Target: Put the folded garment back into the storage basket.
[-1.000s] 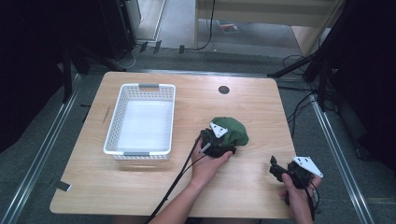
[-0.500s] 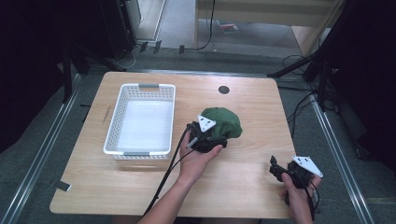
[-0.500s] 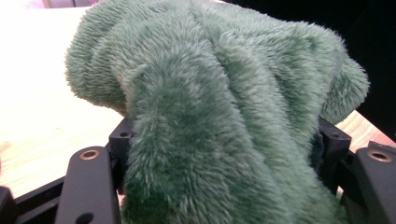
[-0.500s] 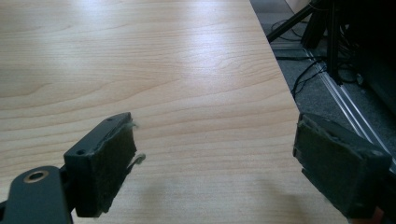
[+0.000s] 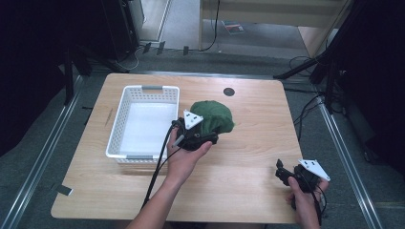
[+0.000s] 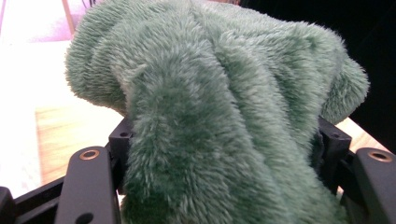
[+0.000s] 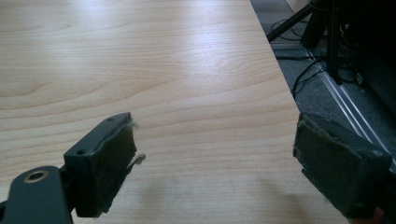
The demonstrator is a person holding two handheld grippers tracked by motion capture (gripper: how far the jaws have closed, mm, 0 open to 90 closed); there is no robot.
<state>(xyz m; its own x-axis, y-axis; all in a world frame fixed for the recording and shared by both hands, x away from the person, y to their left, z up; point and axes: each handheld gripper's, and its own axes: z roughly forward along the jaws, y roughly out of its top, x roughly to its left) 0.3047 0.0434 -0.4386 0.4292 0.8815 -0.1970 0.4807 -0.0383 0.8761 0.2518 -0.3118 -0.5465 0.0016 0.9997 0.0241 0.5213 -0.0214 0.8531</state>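
While gripped, green plush cloth (image 5: 213, 116) bunched, axisless

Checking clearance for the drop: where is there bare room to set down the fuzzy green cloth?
The white slatted plastic basket has a bare floor. Bare wood lies between the left gripper holding the fuzzy green cloth and the right gripper, and right of the round black table hole. Crowded: the basket's right rim.

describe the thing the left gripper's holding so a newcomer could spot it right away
Start at the white basket on the left half of the wooden table. Just beyond its right rim, the left gripper is clamped on a green plush cloth, bunched into a dome. It is the one soft, furry, dark green thing there.
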